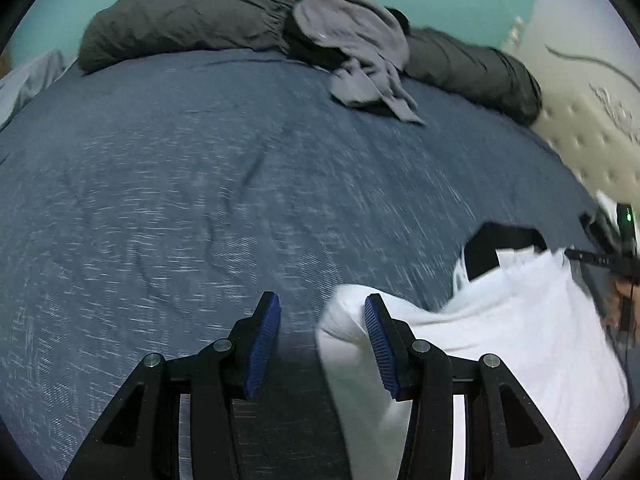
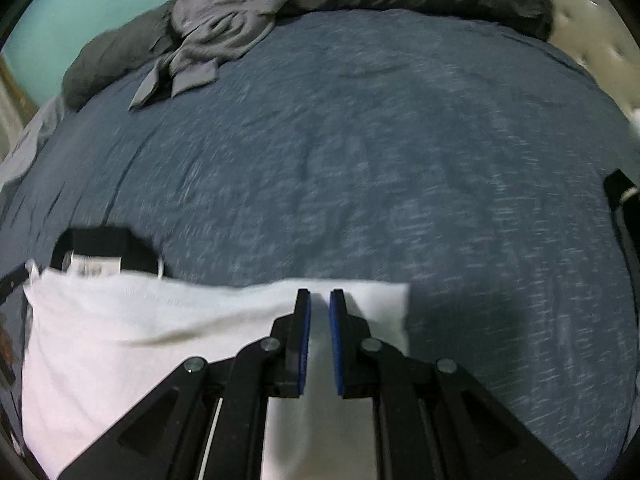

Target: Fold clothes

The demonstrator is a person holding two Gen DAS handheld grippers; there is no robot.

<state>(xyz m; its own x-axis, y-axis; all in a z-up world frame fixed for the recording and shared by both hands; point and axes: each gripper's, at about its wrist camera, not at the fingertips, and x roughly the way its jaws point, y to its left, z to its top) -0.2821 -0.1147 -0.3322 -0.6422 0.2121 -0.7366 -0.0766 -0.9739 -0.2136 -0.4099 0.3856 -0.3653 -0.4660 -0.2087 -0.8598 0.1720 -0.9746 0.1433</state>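
Left gripper (image 1: 322,318): fingers wide, holding nothing, beside white T-shirt (image 1: 520,320).
Right gripper (image 2: 320,300): fingers narrow, over the T-shirt; grip unclear.
Grey garment (image 1: 356,40): beyond the T-shirt, against pillows (image 1: 180,26).

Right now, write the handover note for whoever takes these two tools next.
Left tool: open, holding nothing, beside the left edge of the white shirt.
Right tool: nearly closed over the shirt's right part; a narrow gap shows, grip unclear.
White shirt with black collar lies on the blue bedspread, near edge; it looks partly folded, blur hides details.
Grey garments sit crumpled at the far side against the dark pillows, untouched.
Left: finish the white shirt, then fold the grey pile.
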